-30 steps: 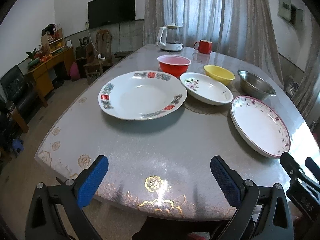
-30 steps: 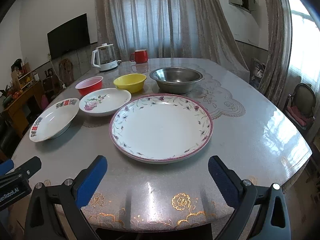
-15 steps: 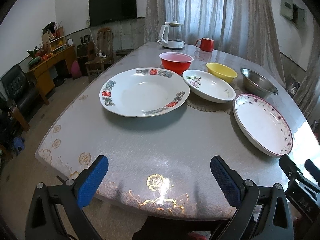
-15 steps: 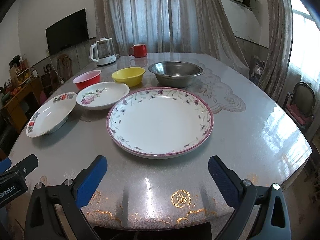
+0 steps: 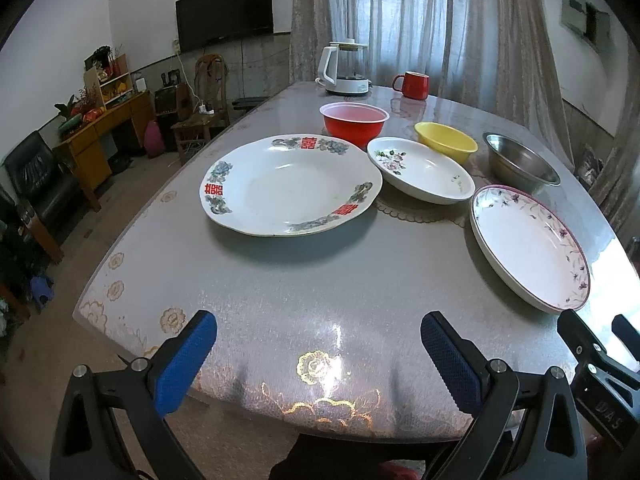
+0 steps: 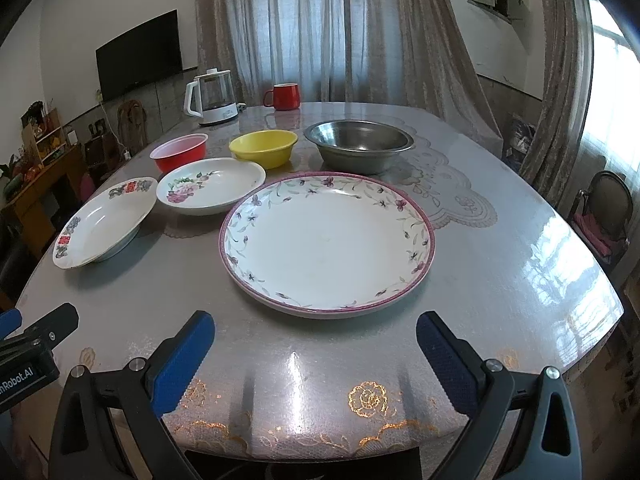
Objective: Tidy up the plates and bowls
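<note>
Both the left gripper [image 5: 318,350] and right gripper [image 6: 316,346] hang spread wide, empty, above the table [image 6: 500,248] edge, plates [image 6: 326,240] lying flat ahead.

a large white plate [image 6: 326,242] has a pink rim and a trailing vine of small purple flowers. a second white plate [image 5: 290,184] carries blue-grey flowers and red chinese characters around its edge. a white shallow bowl [image 6: 211,186] shows a pink flower spray with green leaves. behind them sit a red bowl [image 5: 354,124], a yellow bowl [image 6: 263,148] and a silver steel bowl [image 6: 359,144]. the grey table [image 6: 500,280] has gold rose motifs. both grippers have blue pads [image 6: 182,360] on black frames.
</note>
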The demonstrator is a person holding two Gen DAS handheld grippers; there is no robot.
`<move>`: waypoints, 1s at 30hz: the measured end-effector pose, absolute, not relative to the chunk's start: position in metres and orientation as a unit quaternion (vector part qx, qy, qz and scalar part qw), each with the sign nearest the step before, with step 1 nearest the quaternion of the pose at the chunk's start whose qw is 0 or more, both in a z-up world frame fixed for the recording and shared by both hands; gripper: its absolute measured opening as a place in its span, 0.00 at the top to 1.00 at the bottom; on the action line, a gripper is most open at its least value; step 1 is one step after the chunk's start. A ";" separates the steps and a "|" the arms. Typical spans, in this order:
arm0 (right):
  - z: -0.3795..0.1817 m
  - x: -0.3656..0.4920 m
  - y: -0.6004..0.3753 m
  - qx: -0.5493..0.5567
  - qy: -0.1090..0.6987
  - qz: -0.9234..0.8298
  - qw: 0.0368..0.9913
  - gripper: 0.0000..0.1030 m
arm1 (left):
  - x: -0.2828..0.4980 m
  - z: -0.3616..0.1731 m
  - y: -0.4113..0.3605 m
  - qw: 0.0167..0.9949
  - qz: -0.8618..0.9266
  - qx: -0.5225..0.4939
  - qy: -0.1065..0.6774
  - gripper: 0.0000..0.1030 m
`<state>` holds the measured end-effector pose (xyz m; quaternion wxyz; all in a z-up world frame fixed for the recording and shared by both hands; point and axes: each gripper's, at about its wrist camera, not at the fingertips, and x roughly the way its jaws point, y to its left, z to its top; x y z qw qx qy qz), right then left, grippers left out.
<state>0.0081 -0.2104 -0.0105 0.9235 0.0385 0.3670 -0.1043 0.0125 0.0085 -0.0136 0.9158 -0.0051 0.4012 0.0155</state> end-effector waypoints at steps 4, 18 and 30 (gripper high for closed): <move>-0.011 0.008 -0.209 0.034 0.365 -0.103 0.925 0.00 | 0.013 -0.015 0.009 0.915 0.016 -0.004 0.404 0.00; -0.013 0.009 -0.209 0.033 0.368 -0.102 0.924 0.00 | 0.014 -0.019 0.012 0.913 0.019 -0.009 0.407 0.00; -0.021 0.016 -0.198 0.028 0.385 -0.070 0.920 0.00 | 0.018 -0.021 0.037 0.917 -0.062 -0.074 0.386 0.00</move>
